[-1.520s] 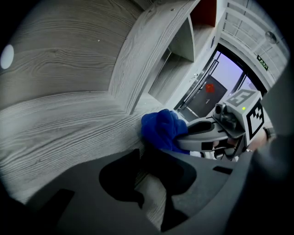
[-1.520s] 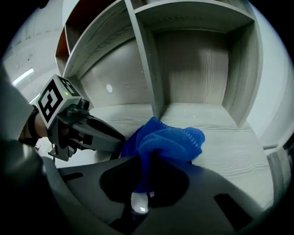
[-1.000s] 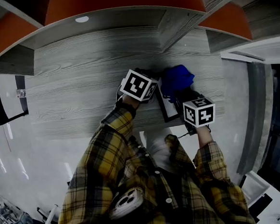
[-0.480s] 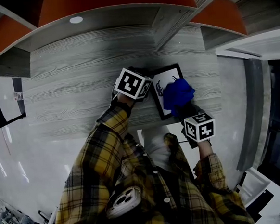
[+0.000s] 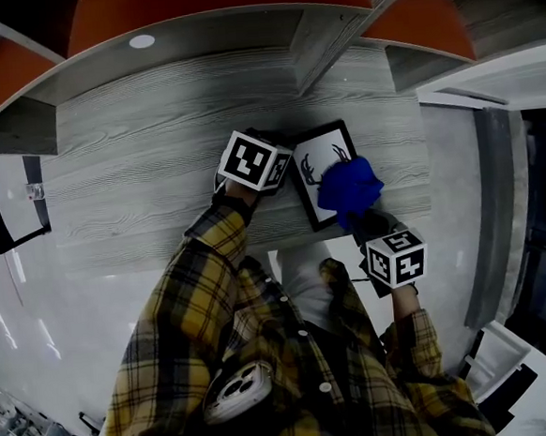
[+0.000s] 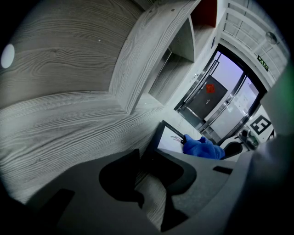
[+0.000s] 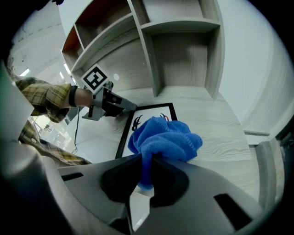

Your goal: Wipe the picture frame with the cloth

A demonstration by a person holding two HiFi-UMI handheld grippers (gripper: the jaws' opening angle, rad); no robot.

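Surface: a grey wood-grain desk top (image 5: 155, 156) is seen, and a grey wood-grain shelf divider (image 5: 320, 44) is set on it at the back.
Room: orange back panels (image 5: 209, 1) are seen above the shelf; a pale glossy floor (image 5: 35, 306) is seen beside the desk, and a glass door (image 6: 220, 98) in the left gripper view.
Frame: the black rectangular picture frame (image 5: 313, 157) with a white antler print is laid flat near the front edge of the desk top.
Cloth: the crumpled blue fleece cloth (image 5: 349, 186) is pressed on the right part of the frame.
Left gripper (image 6: 143, 156): its jaws are closed on the left edge of the frame.
Right gripper (image 7: 146, 170): a fold of the cloth is pinched between its jaws.
Person: yellow plaid sleeves (image 5: 213, 292) are worn.
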